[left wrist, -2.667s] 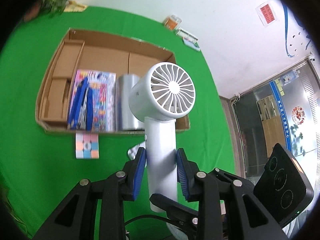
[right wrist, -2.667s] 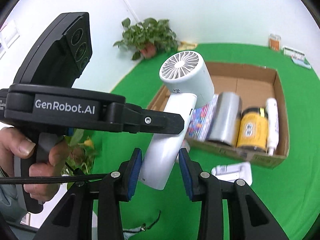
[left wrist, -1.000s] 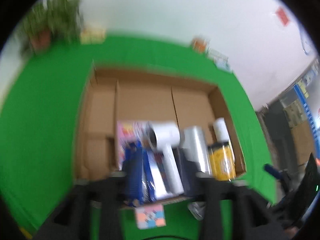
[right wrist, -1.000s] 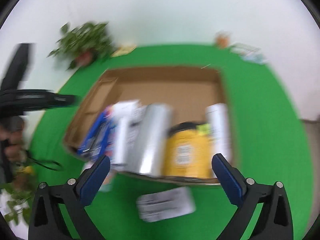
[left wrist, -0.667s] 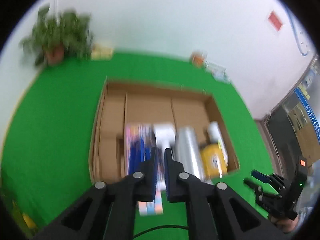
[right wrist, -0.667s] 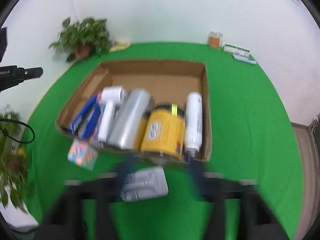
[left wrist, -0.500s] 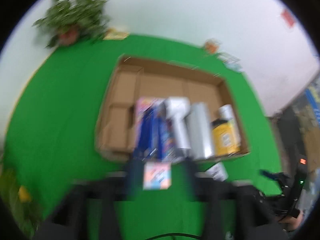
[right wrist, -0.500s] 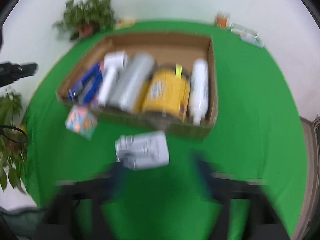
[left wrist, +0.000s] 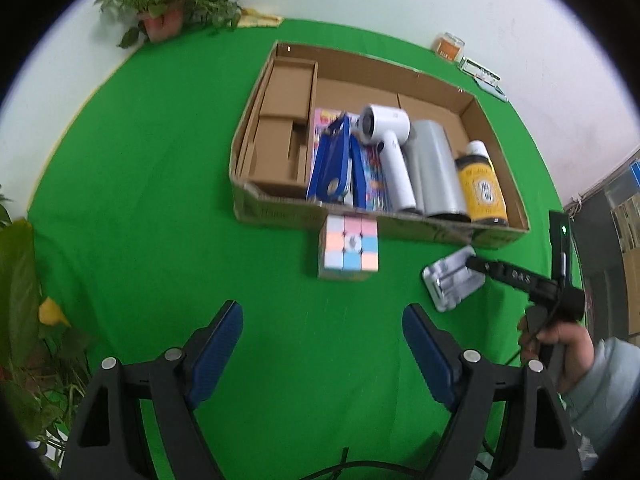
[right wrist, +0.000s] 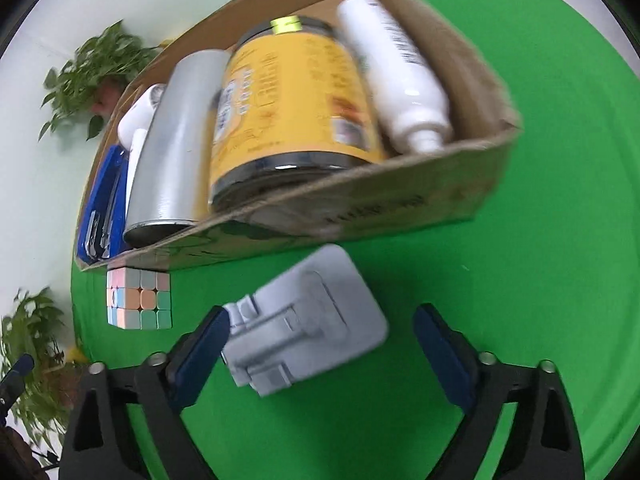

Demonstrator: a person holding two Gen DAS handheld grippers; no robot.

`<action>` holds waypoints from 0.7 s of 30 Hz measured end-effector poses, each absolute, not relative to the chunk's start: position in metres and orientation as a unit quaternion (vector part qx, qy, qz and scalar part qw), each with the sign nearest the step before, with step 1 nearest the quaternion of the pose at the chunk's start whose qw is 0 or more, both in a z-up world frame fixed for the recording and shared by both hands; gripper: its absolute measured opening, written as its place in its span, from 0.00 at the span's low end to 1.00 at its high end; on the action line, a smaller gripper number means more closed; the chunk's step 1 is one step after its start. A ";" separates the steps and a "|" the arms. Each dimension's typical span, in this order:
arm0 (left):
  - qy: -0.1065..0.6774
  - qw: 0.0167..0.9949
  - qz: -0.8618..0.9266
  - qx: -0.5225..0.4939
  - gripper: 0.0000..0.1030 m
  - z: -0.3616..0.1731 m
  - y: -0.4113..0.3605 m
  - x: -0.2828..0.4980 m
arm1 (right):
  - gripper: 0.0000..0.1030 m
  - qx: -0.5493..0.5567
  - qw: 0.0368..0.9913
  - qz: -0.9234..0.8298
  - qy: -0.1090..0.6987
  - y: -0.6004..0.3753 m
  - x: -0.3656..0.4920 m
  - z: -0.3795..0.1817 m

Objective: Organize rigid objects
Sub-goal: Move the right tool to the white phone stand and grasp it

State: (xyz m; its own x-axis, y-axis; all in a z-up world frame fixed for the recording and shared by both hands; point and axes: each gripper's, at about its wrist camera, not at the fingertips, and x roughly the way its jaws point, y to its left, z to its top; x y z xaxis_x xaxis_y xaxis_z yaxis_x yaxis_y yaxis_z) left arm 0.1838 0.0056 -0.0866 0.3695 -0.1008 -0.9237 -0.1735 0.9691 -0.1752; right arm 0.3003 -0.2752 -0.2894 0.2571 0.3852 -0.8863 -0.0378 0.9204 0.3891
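Closing over the grey folding stand (right wrist: 308, 320), the right hand-held gripper (right wrist: 320, 344) has its jaws narrowing with the stand between them; the left pad looks just at the stand's hinged end, the right pad is apart from it, so nothing is gripped yet. The left hand-held gripper (left wrist: 320, 340) hangs wide apart and empty above bare green cloth, with the pastel puzzle cube (left wrist: 350, 248) ahead of its fingertips.

Judging by what lies where, most of the sorting looks done. Inside the cardboard box (left wrist: 280, 214) a row lies side by side along the near wall: a blue stapler (left wrist: 332, 160) on a colourful booklet (left wrist: 374, 176), a white hair dryer (left wrist: 386, 148), a silver cylinder (left wrist: 436, 172), a yellow-labelled jar (right wrist: 288, 104) and a white bottle (right wrist: 400, 76). The far half of the box and its left cardboard inserts hold nothing.

Two things are left on the bench (left wrist: 160, 200), both just outside the box's near wall: the cube, touching or nearly touching that wall, and the stand, a little farther right.

The stand is flat, pale grey plastic with rounded corners, a folded inner plate and a hinge block at one end, lying skewed to the jaws. The cube shows soft pink, orange, blue and green tiles.
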 end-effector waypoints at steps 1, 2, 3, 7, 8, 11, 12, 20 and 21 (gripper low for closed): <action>0.565 0.815 0.019 -0.126 0.80 -0.091 0.007 0.182 | 0.80 0.142 0.778 0.147 0.594 -0.270 0.301 -0.293; 0.570 0.811 0.015 -0.129 0.79 -0.094 0.008 0.181 | 0.79 0.134 0.776 0.150 0.597 -0.266 0.299 -0.297; 0.573 0.809 0.010 -0.132 0.78 -0.097 0.009 0.180 | 0.78 0.131 0.775 0.156 0.598 -0.264 0.297 -0.298; 0.573 0.808 -0.011 -0.136 0.78 -0.101 0.010 0.179 | 0.69 0.137 0.731 0.233 0.627 -0.238 0.259 -0.310; 0.575 0.806 -0.014 -0.140 0.78 -0.104 0.011 0.179 | 0.69 0.125 0.715 0.262 0.636 -0.226 0.241 -0.309; 0.586 0.791 -0.036 -0.175 0.78 -0.115 0.017 0.183 | 0.71 0.039 0.701 0.324 0.634 -0.189 0.190 -0.304; 0.588 0.784 -0.047 -0.192 0.78 -0.119 0.019 0.184 | 0.77 0.006 0.718 0.321 0.617 -0.181 0.179 -0.300; 0.585 0.782 -0.043 -0.210 0.78 -0.129 0.020 0.195 | 0.98 -0.135 0.833 0.231 0.485 -0.162 0.211 -0.298; 0.583 0.784 -0.044 -0.211 0.78 -0.129 0.019 0.197 | 0.98 -0.153 0.826 0.236 0.489 -0.159 0.222 -0.308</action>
